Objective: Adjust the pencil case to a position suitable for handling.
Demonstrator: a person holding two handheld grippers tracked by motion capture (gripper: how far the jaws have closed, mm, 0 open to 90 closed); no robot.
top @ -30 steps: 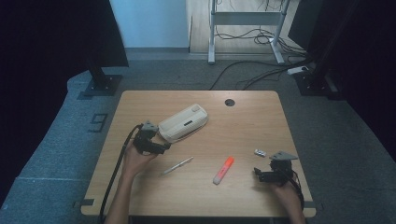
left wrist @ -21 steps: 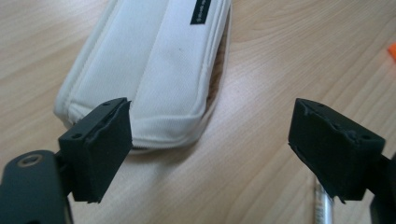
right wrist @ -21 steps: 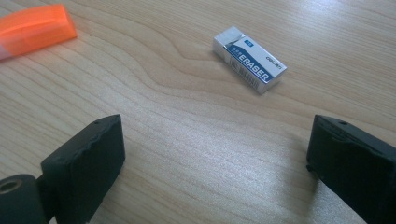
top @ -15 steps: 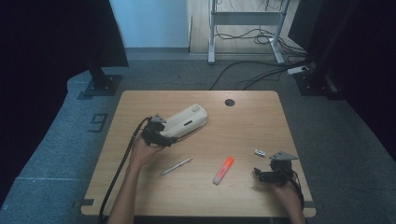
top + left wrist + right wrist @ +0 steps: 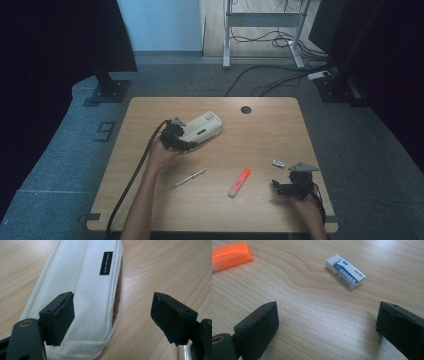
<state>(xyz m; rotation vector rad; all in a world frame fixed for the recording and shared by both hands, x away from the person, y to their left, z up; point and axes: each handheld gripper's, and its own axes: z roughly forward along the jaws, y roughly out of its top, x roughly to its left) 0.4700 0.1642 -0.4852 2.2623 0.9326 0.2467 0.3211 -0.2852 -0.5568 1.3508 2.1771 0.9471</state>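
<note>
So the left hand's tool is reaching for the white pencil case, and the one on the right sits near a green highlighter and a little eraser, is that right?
Nearly. The highlighter is orange, not green, as the high view shows. The rest holds: the left gripper is at the white pencil case, and the right gripper sits near the highlighter and the little eraser.

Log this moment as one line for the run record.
left tool: open, jaws just closing around end of white pencil case, no grip yet | right tool: open, idle before eraser | highlighter, pen: untouched
</note>
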